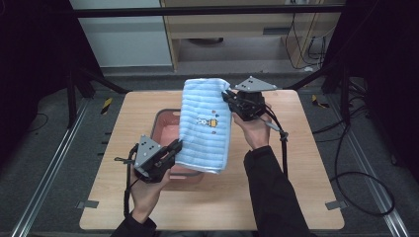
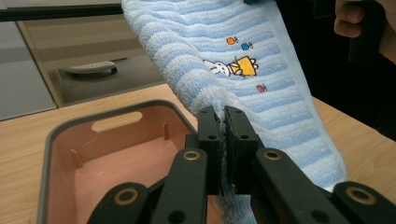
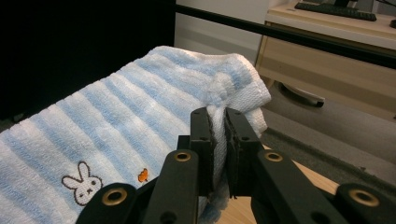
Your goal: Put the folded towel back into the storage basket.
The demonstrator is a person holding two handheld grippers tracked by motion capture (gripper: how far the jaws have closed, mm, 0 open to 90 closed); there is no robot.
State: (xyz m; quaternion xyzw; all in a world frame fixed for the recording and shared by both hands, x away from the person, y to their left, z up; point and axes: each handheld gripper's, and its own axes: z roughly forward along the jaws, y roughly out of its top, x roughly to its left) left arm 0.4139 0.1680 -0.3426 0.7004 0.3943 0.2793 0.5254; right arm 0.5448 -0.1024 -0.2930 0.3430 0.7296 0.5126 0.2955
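A blue-and-white striped towel (image 1: 205, 126) with a small rabbit picture hangs stretched in the air between my two grippers, above a pink plastic bin (image 1: 165, 118). My left gripper (image 1: 176, 146) is shut on the towel's near lower edge. In the left gripper view the jaws pinch the towel (image 2: 261, 79) over the bin (image 2: 116, 154). My right gripper (image 1: 228, 96) is shut on the far upper corner. Its own view shows the towel (image 3: 140, 107) bunched between the pads (image 3: 205, 140).
The bin sits on a light wooden table (image 1: 306, 163) with rounded corners. Black cables (image 1: 356, 177) trail on the grey floor at the right. A pale cabinet (image 1: 237, 29) stands beyond the table's far edge.
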